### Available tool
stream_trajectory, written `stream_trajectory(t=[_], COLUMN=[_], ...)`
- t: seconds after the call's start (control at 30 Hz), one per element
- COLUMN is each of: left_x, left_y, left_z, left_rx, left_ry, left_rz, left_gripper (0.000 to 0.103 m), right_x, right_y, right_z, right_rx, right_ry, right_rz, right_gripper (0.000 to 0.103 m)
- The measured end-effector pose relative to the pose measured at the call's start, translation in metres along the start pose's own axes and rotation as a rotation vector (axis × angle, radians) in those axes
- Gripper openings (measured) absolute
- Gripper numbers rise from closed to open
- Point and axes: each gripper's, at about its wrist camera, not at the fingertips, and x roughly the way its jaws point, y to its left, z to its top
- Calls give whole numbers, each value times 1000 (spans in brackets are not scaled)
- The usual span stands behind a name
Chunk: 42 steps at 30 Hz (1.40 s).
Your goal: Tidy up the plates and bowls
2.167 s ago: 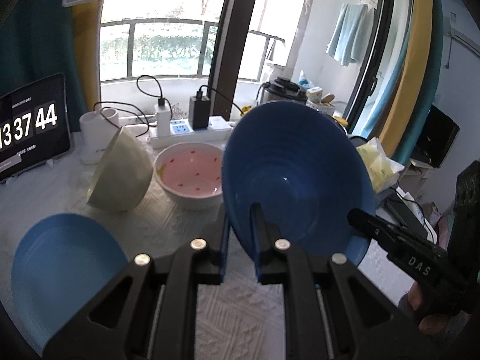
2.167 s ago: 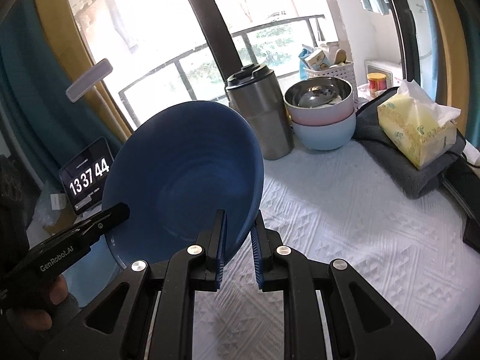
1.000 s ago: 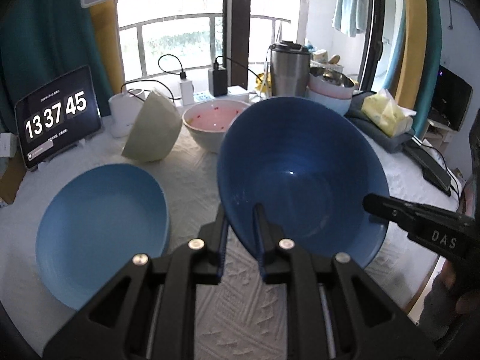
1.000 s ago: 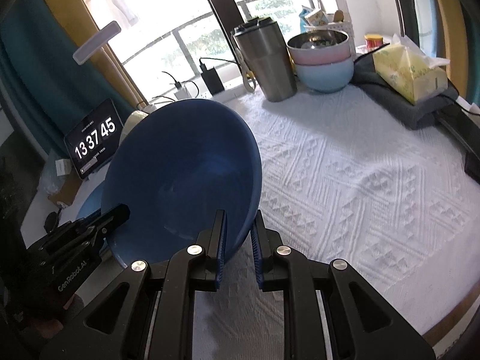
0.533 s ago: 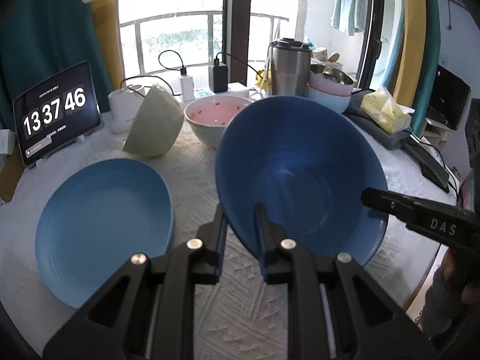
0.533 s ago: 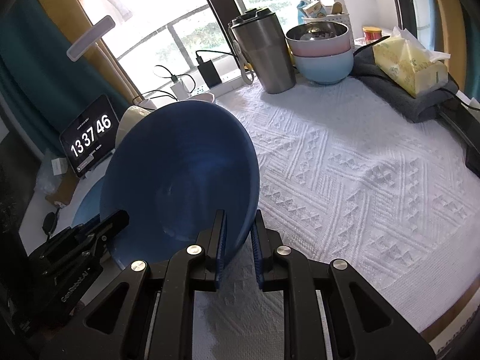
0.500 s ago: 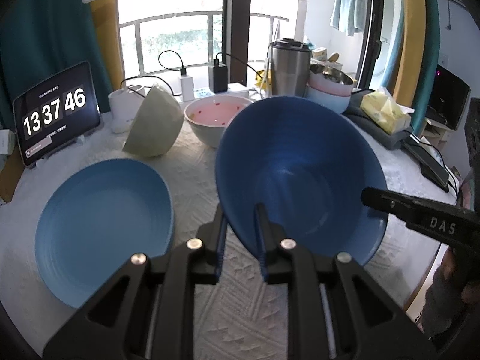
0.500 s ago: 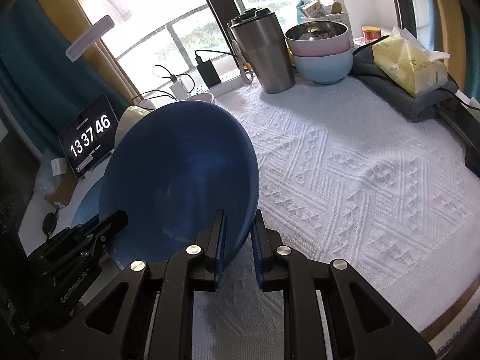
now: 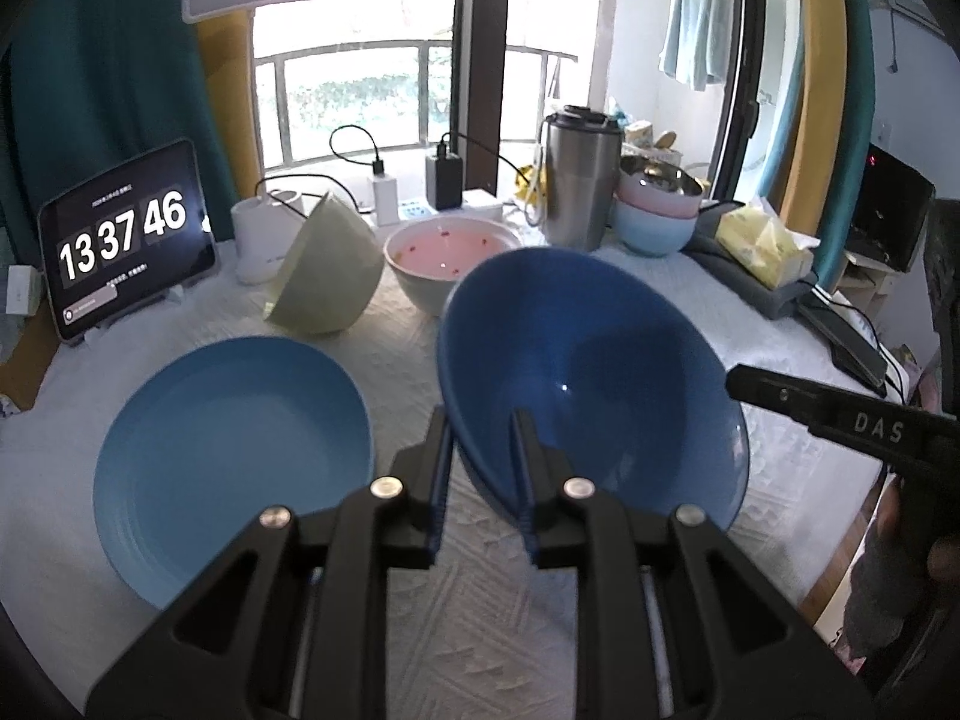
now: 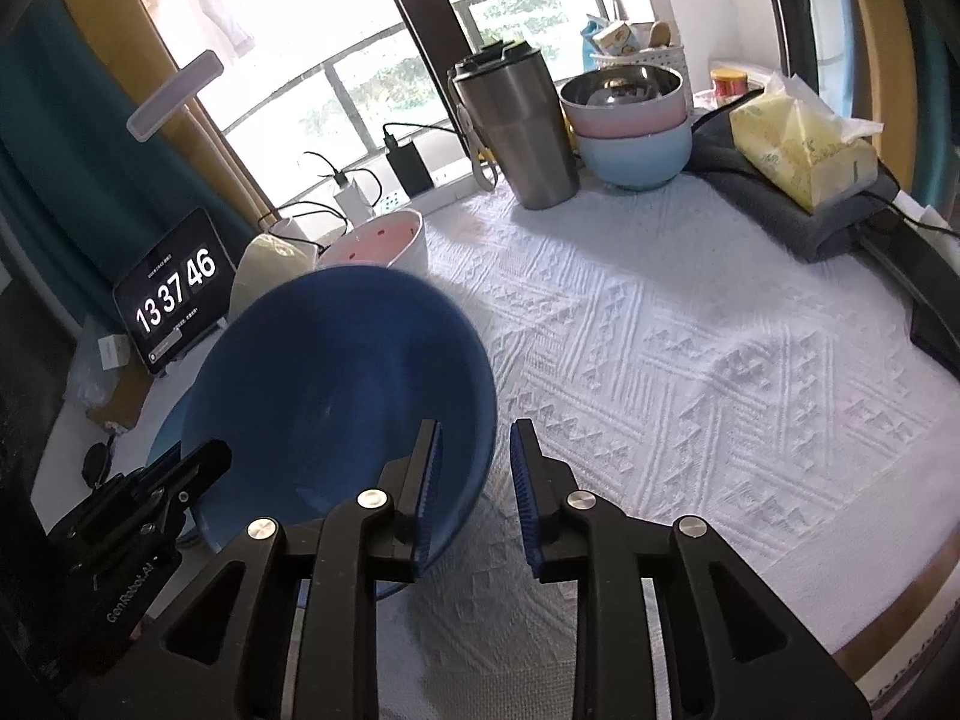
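My right gripper (image 10: 475, 483) has released: its jaws are now spread, with the dark blue bowl's (image 9: 591, 387) rim beside the left finger. My left gripper (image 9: 480, 468) still pinches that rim, with the bowl tilted above the tablecloth (image 10: 690, 360). The light blue plate (image 9: 231, 450) lies at 9 o'clock.

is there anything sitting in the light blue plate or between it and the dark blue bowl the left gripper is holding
Nothing visible. The light blue plate lies bare, and only open tablecloth separates it from the dark blue bowl in the left gripper.
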Motion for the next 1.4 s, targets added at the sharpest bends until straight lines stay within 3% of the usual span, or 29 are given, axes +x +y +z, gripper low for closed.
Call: stream_trajectory(t=[0.17, 0.27, 0.33, 0.97, 1.4], left_x=[-7, -12, -18, -22, -20], left_y=[3, 6, 9, 31, 70], left_z=[3, 5, 7, 19, 36], left_rx=[-4, -11, -23, -58, -98], left_ry=[-24, -41, -59, -79, -119], left_rz=[6, -1, -6, 26, 69], left_gripper=[24, 39, 44, 45, 45], right_x=[-7, -9, -11, -8, -1], right_y=[5, 8, 10, 30, 57], right_z=[1, 2, 3, 13, 34], right_rx=[-15, -23, -26, -60, -123], right_ry=[-18, -28, -32, -34, -49], right_rz=[-8, -9, -10, 5, 14], right_gripper=[26, 26, 26, 26, 26])
